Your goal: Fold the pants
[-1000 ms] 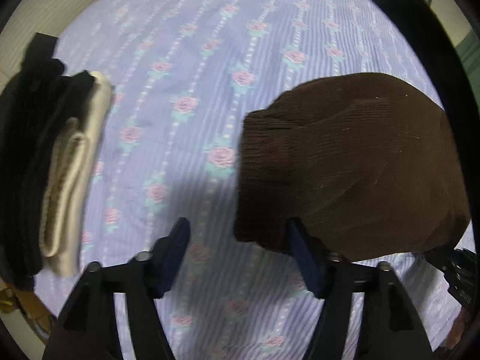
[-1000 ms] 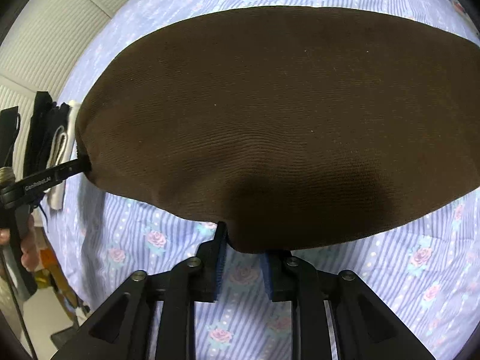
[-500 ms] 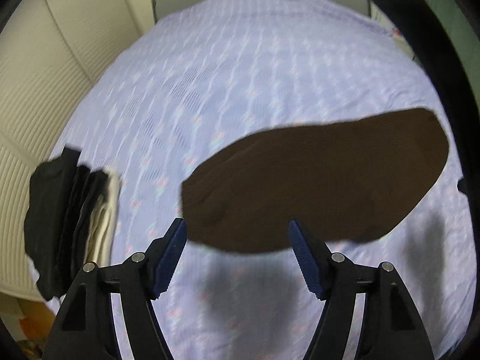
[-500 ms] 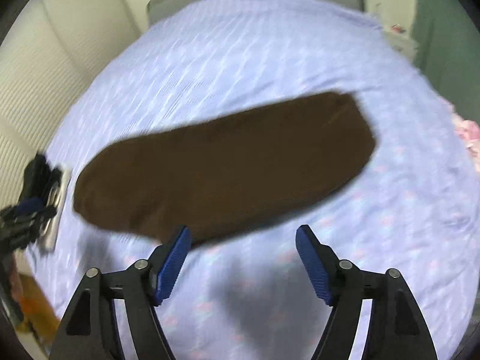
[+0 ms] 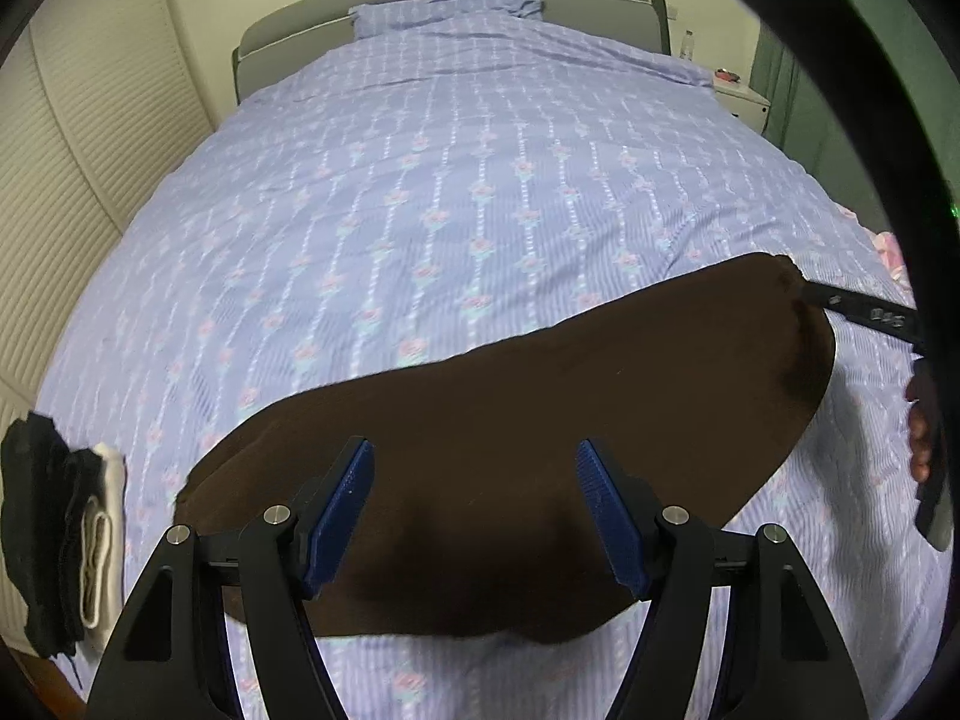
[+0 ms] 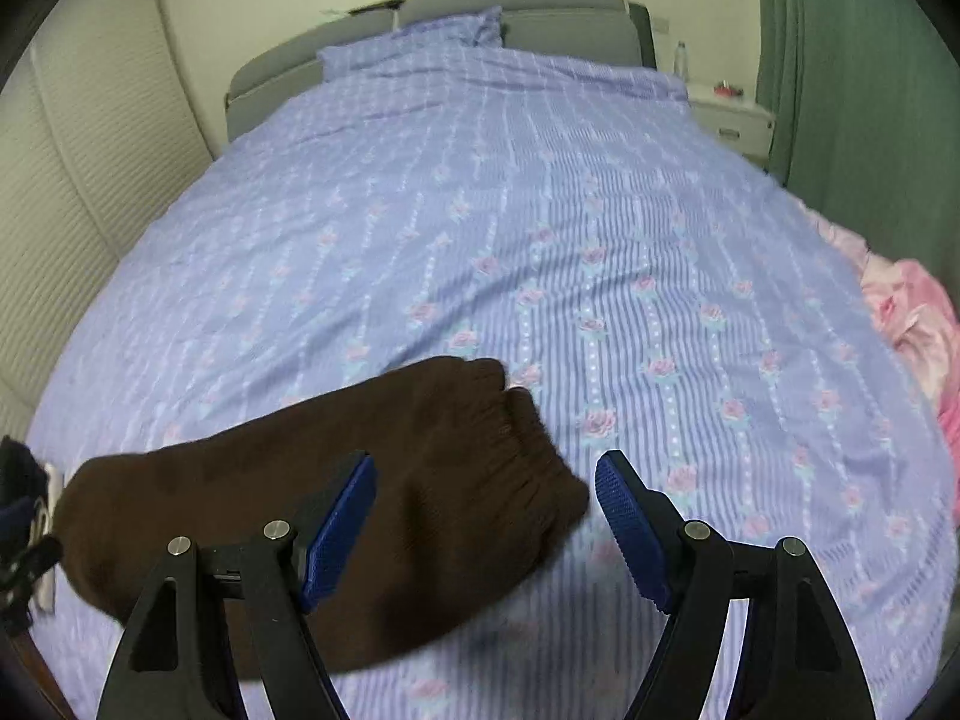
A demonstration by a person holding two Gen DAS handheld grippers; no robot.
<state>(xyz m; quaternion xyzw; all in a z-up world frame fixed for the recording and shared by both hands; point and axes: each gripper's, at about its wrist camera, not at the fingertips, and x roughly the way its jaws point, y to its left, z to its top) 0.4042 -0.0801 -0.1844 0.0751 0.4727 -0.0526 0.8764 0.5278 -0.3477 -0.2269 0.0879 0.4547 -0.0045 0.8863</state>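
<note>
The brown pants [image 5: 510, 420] lie folded in a long bundle across the near part of the bed [image 5: 480, 180]. Their elastic waistband end [image 6: 516, 438] points right in the right wrist view. My left gripper [image 5: 474, 450] hovers above the bundle, open, with nothing between its blue pads. My right gripper [image 6: 486, 462] is also open and empty, above the waistband end of the pants [image 6: 360, 480]. In the left wrist view, the right gripper [image 5: 864, 315] shows at the right edge by the pants' far end, with a hand [image 5: 921, 426] below it.
A stack of folded black and cream clothes [image 5: 66, 540] sits at the bed's left edge. A pillow [image 5: 450, 6] and grey headboard lie at the far end. Pink cloth [image 6: 912, 324] lies at the right edge, a white nightstand [image 6: 729, 114] beyond it. A slatted wall runs along the left.
The right gripper let go of the pants' edge and opened. Both grippers drew back and rose, so the pants look smaller and the whole bed is in view.
</note>
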